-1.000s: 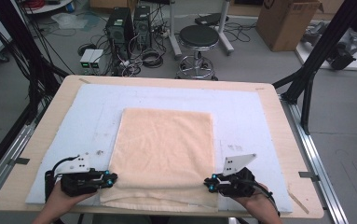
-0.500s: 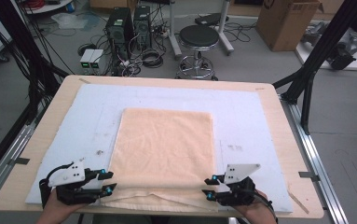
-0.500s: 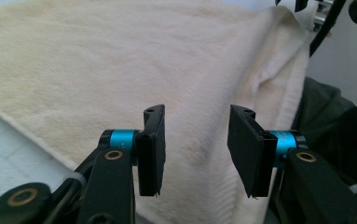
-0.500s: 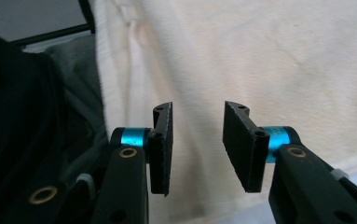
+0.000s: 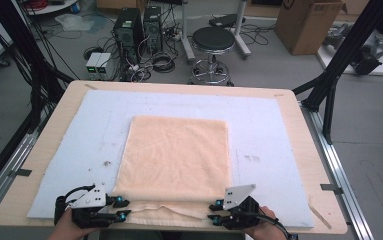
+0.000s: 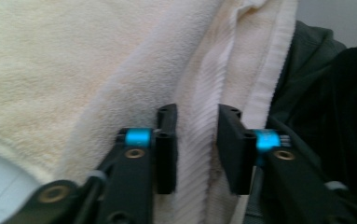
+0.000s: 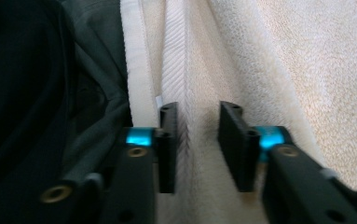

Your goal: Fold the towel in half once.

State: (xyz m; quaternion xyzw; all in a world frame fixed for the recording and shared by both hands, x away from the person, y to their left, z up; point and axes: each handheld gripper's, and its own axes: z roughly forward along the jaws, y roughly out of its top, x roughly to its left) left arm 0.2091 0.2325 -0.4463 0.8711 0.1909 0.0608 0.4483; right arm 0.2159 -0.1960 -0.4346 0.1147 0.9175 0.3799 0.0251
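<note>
Left gripper [image 5: 121,208] at the near left corner of the peach towel [image 5: 176,152], jaws parted a little and straddling the ribbed hem [image 6: 197,154]; cloth between them, not visibly pinched. Towel flat on the pale blue mat [image 5: 69,145], folded into a rough square, near edge running side to side along the table's front. Right gripper [image 5: 214,211] at the near right corner, jaws likewise slightly apart around the same hem [image 7: 192,140]. Both equally close; towel body lying directly ahead, away from the person.
</note>
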